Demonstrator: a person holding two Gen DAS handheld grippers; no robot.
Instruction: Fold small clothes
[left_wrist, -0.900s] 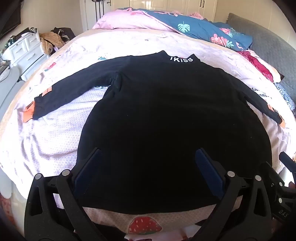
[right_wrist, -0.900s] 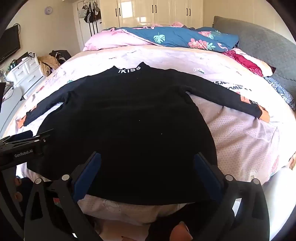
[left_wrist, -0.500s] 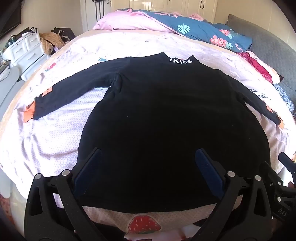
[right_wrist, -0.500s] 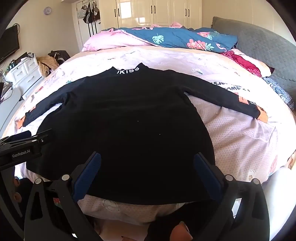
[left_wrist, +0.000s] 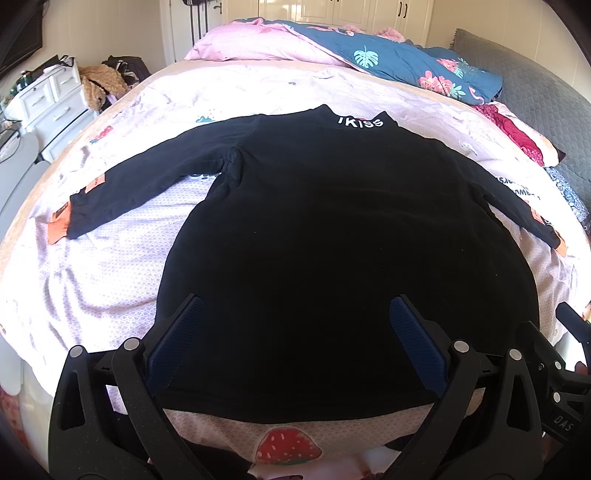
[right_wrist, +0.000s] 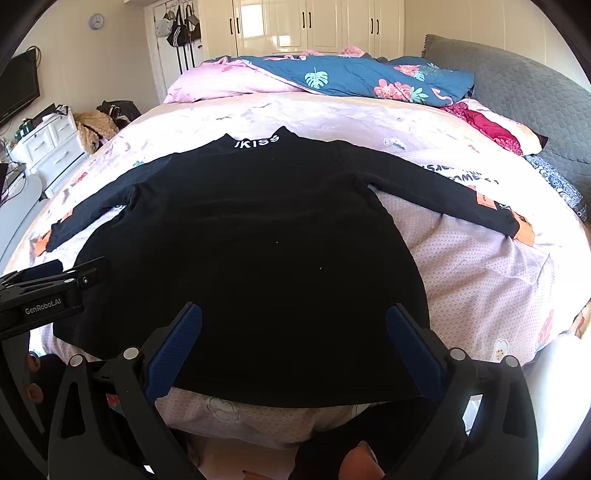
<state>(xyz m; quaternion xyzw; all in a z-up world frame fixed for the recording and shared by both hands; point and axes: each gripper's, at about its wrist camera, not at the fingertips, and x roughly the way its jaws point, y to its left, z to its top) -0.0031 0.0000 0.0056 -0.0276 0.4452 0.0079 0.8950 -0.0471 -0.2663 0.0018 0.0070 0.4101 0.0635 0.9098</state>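
Note:
A small black long-sleeved top (left_wrist: 332, 236) (right_wrist: 266, 251) lies flat on the bed, collar with white lettering at the far side, both sleeves spread out with orange cuffs. My left gripper (left_wrist: 295, 306) hovers above the near hem, wide open, nothing between its blue pads. My right gripper (right_wrist: 295, 314) hangs over the hem further right, likewise open and empty. The left gripper's body (right_wrist: 48, 291) shows at the left edge of the right wrist view; part of the right gripper (left_wrist: 569, 354) shows at the right edge of the left wrist view.
The bed sheet (left_wrist: 110, 258) is pale pink with strawberry prints. A blue floral duvet (right_wrist: 351, 79) and pink pillow (left_wrist: 251, 46) lie at the far end; a grey headboard (right_wrist: 517, 88) is on the right. A white drawer unit (right_wrist: 48, 144) stands left of the bed.
Both views have shifted only slightly; the top sits a touch lower in the right wrist view. Both grippers stay open above the hem.

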